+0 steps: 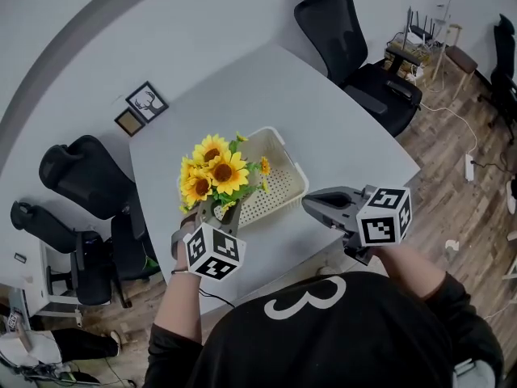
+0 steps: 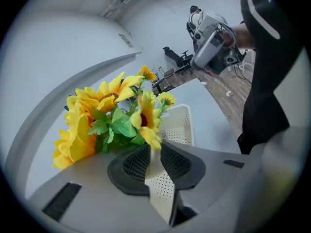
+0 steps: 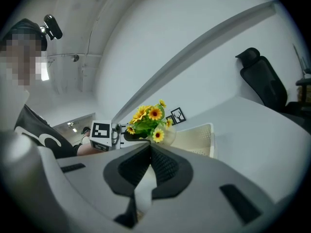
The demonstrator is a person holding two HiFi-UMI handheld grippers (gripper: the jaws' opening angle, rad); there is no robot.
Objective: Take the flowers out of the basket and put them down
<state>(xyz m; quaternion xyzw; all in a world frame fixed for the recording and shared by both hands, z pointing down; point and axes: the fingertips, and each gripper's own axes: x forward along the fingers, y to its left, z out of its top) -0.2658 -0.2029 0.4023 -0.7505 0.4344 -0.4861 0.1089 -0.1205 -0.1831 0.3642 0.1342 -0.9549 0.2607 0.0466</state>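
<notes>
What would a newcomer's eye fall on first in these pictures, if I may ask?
The bright yellow sunflowers stand out first. The left gripper grips them by the stems and holds them up at the left end of the cream perforated basket on the pale table. After them come the right gripper, shut and empty to the basket's right, and the black office chairs around the table.

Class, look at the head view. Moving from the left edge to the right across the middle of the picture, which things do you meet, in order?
black office chair → sunflowers → white basket → right gripper
</notes>
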